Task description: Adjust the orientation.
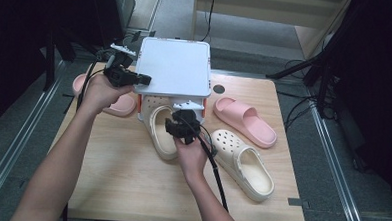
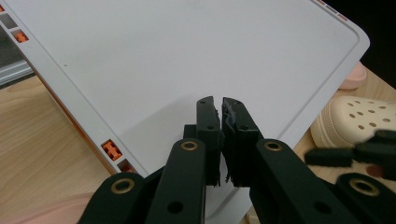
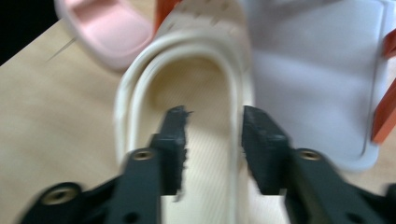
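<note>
A white box with orange fittings stands at the table's back; its flat lid [image 1: 173,67] [image 2: 187,51] faces up. My left gripper [image 1: 144,79] [image 2: 220,103] is shut over the lid's left edge, nothing visible between its jaws. A cream clog [image 1: 160,136] [image 3: 187,79] lies with its toe inside the box, under the lid. My right gripper [image 1: 179,124] [image 3: 214,116] is open over that clog's heel end. Its jaws straddle the clog's side rim. The box's white floor [image 3: 313,70] lies right of the clog.
A second cream clog [image 1: 244,165] [image 2: 355,119] lies right of my right hand. One pink slide [image 1: 246,120] rests beside the box's right; another pink slide [image 1: 119,104] [image 3: 105,28] sits at its left. The wooden table [image 1: 125,187] has bare room near the front.
</note>
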A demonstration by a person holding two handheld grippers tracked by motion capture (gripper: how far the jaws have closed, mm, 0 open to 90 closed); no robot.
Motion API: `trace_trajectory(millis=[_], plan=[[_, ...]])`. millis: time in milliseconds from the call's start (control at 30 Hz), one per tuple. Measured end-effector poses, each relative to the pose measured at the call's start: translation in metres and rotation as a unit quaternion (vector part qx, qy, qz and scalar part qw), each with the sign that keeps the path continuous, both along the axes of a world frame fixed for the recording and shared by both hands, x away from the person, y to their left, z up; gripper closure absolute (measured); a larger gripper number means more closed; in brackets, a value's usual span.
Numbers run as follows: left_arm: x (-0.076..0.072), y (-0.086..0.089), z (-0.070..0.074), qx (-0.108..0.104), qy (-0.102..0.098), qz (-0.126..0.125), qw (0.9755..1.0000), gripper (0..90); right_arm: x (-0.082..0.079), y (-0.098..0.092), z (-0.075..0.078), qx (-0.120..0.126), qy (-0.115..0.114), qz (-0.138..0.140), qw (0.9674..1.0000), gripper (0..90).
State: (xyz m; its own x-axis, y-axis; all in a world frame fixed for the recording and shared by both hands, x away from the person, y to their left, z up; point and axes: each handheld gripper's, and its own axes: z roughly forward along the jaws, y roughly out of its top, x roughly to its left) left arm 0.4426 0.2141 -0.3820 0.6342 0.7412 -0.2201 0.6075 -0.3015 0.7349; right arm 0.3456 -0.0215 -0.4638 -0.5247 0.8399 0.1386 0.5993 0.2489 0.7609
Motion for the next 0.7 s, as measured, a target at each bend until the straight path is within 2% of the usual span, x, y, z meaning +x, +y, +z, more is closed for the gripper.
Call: trace_trajectory(millis=[67,133,200,433,700], plan=[[0.0,0.0,0.0,-0.001,0.0,0.0,1.0,85.7,-0.011,-0.006,-0.002,0.006,0.008,0.015,0.9998,74.4],[0.0,0.0,0.0,-0.002,0.0,0.0,1.0,85.7,-0.021,-0.013,-0.004,0.022,0.022,0.026,0.9992,77.9],[0.0,0.0,0.0,-0.002,0.001,0.001,1.0,85.7,-0.029,-0.018,-0.006,0.026,0.03,0.035,0.9986,79.3],[0.001,0.001,-0.001,-0.005,0.001,-0.001,1.0,85.7,-0.049,-0.025,-0.01,0.004,0.039,0.053,0.9978,76.8],[0.001,0.001,-0.001,-0.006,-0.002,-0.004,1.0,85.7,-0.058,-0.031,-0.02,-0.011,0.056,0.058,0.9966,74.6]])
